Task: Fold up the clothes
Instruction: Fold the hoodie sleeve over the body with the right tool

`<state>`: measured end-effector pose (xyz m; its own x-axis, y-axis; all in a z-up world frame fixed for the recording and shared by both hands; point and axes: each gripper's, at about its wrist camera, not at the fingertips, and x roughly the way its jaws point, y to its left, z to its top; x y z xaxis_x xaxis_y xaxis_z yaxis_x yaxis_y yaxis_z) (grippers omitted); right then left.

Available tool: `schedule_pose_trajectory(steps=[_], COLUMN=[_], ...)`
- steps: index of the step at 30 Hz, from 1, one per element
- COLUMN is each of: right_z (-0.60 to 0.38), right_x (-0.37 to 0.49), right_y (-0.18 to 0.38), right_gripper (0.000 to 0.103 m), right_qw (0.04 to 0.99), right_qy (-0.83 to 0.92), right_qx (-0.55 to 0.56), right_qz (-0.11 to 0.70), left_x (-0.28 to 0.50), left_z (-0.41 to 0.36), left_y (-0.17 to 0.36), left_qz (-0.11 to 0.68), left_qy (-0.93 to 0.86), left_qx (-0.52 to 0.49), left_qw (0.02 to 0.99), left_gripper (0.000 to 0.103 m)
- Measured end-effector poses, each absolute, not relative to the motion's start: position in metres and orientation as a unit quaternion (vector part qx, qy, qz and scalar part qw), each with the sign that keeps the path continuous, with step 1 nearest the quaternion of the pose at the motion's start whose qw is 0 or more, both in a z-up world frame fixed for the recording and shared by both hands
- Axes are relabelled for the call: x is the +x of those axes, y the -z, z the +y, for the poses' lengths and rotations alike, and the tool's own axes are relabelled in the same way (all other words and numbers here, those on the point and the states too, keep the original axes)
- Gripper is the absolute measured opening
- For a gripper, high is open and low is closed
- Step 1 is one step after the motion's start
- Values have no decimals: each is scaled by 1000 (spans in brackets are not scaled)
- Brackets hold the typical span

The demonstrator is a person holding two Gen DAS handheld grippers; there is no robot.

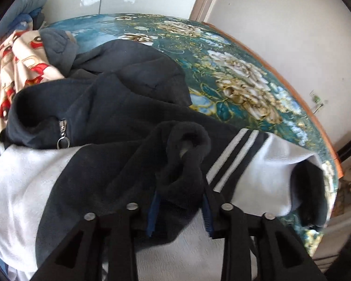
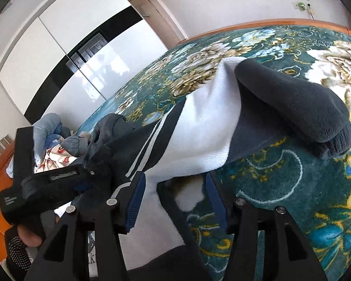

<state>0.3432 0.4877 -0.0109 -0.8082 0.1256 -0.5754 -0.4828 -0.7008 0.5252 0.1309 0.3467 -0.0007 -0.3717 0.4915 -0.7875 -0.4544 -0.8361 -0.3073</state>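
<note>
A navy and white fleece jacket [image 1: 119, 126] with two white stripes and a zipper lies bunched on the teal floral blanket [image 1: 234, 75]. My left gripper [image 1: 180, 201] is shut on a thick navy fold of it. In the right wrist view the same jacket [image 2: 199, 126] spreads out, its dark sleeve [image 2: 299, 107] lying to the right. My right gripper [image 2: 175, 199] is open, its jaws wide apart over the jacket's white lower edge, holding nothing. The left gripper [image 2: 91, 173] also shows at the left there, clamped on navy fabric.
A pile of other clothes [image 1: 18, 65], patterned cream, grey and light blue, sits at the back left. The bed's wooden edge [image 1: 299, 98] runs along the right near a white wall. A white and black wardrobe [image 2: 65, 53] stands behind.
</note>
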Motion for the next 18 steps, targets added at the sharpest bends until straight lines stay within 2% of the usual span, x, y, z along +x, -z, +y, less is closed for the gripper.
schedule_pose_trajectory(steps=[1, 3, 8, 10, 13, 18], right_z=[488, 489, 491, 496, 517, 535], right_x=[343, 343, 353, 363, 388, 388], right_y=[13, 16, 10, 1, -16, -20], right_gripper=[56, 56, 56, 60, 71, 76], right_qw=[169, 162, 138, 129, 163, 209], right_qy=[-885, -882, -889, -898, -916, -916], right_qx=[-261, -270, -267, -261, -256, -332], right_qz=[348, 352, 347, 330, 261, 80], left_x=[135, 144, 168, 177, 192, 205], left_z=[337, 314, 259, 237, 197, 143], left_y=[-4, -6, -11, -12, -14, -15], left_qz=[-26, -15, 14, 25, 20, -47], left_qy=[-828, -840, -867, -877, -891, -902], left_qx=[-480, -472, -451, -442, -425, -411], left_qw=[288, 265, 209, 186, 157, 124], left_gripper=[54, 63, 63, 63, 63, 67])
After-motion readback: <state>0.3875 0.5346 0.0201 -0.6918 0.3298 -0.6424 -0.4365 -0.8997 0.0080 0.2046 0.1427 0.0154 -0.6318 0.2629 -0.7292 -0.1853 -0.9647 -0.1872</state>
